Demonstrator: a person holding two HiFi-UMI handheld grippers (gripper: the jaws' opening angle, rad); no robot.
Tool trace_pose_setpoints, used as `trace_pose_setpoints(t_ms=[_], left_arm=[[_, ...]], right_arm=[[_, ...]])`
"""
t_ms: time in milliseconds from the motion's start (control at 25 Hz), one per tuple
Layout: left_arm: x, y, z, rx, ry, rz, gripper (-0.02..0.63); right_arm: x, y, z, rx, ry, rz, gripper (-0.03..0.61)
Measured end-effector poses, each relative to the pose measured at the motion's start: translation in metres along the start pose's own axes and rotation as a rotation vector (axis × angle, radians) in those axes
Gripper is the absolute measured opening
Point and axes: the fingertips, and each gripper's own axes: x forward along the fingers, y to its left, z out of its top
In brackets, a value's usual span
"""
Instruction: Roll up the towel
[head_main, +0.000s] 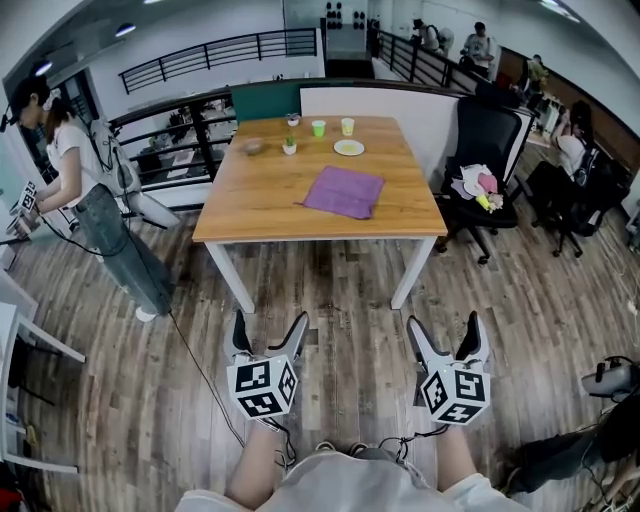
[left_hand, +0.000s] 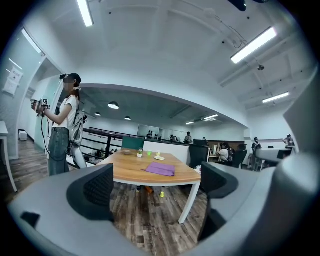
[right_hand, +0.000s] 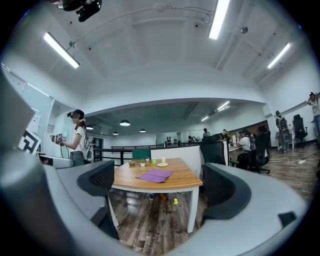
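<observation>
Item one: purple towel (head_main: 343, 191), flat and unrolled on our wooden table (head_main: 250, 205), right of centre (a plate (head_main: 348, 148) lies just beyond it). Items two and three: left gripper (head_main: 269, 325) and right gripper (head_main: 445, 328), both splayed wide, empty, held over the floor (head_main: 340, 300) well apart from the towel.
</observation>
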Motion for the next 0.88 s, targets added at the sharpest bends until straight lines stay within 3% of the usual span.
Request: trace_pose_setpoints(t_ms=[440,880], left_arm=[[0.032,0.025,-0.015,0.001,0.049,-0.009,0.534],[0.137,0.028,-0.003,0.020,0.065,-0.014,0.534]], right_arm=[[0.029,-0.001,-0.025,0.008,0.062,-0.044,0.541],[0.141,-0.029,-0.029,0.053,0.065,-0.040,0.534]])
